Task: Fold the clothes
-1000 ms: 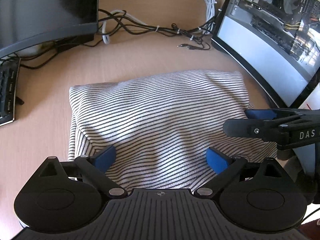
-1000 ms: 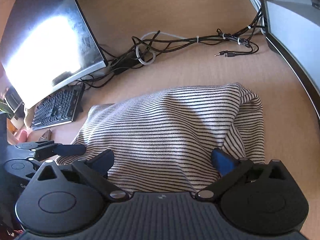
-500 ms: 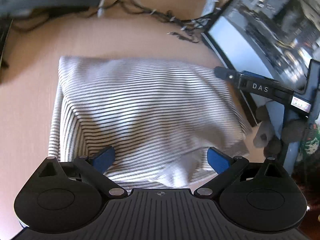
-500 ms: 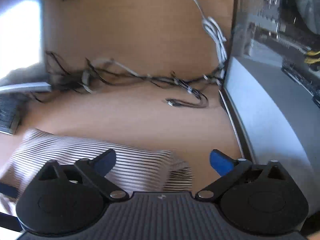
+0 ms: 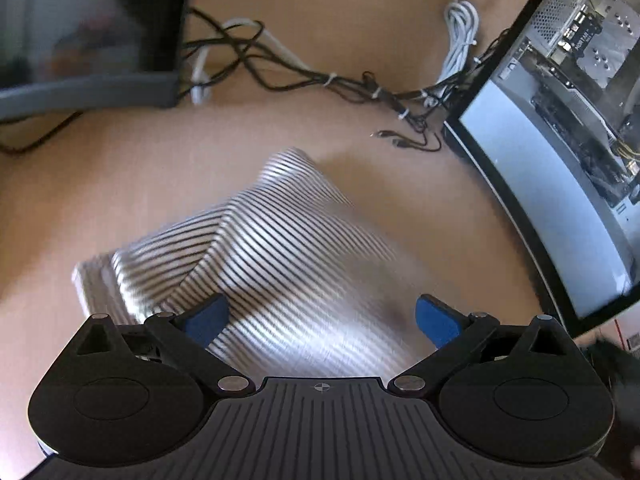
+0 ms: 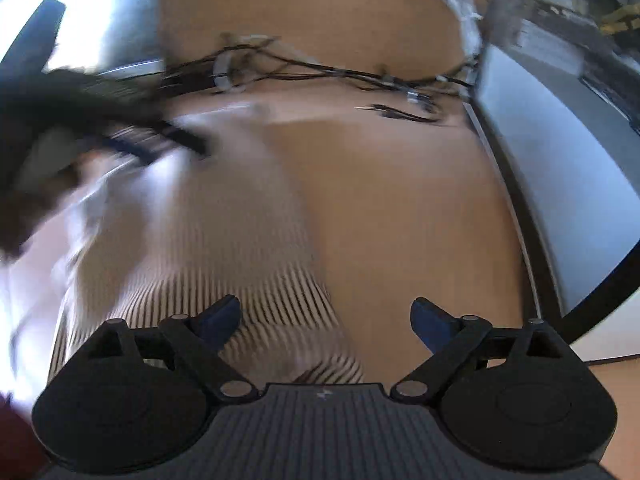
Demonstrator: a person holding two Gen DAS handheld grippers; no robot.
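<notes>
A white shirt with thin black stripes (image 5: 280,264) lies folded in a compact wedge on the wooden desk (image 5: 120,184), one corner pointing away from me. My left gripper (image 5: 322,317) hangs over its near edge, open, the blue pads apart and pressing nothing. In the right wrist view the picture is smeared by motion. The shirt (image 6: 248,300) fills the lower left, and its right edge lies under my right gripper (image 6: 325,321). Those jaws are opening, and the pads do not press on the cloth below them. A dark blurred finger (image 6: 176,142) of the left gripper crosses the upper left.
A dark monitor (image 5: 80,40) stands at the back left. A tangle of black cables (image 5: 320,80) and a white cable bundle (image 5: 460,32) run along the back. A computer case with a glass side (image 5: 560,160) borders the desk on the right.
The shirt now looks narrower and skewed, with one corner pointing away. The right gripper has left the left wrist view. The right wrist view has swung back over the shirt.
</notes>
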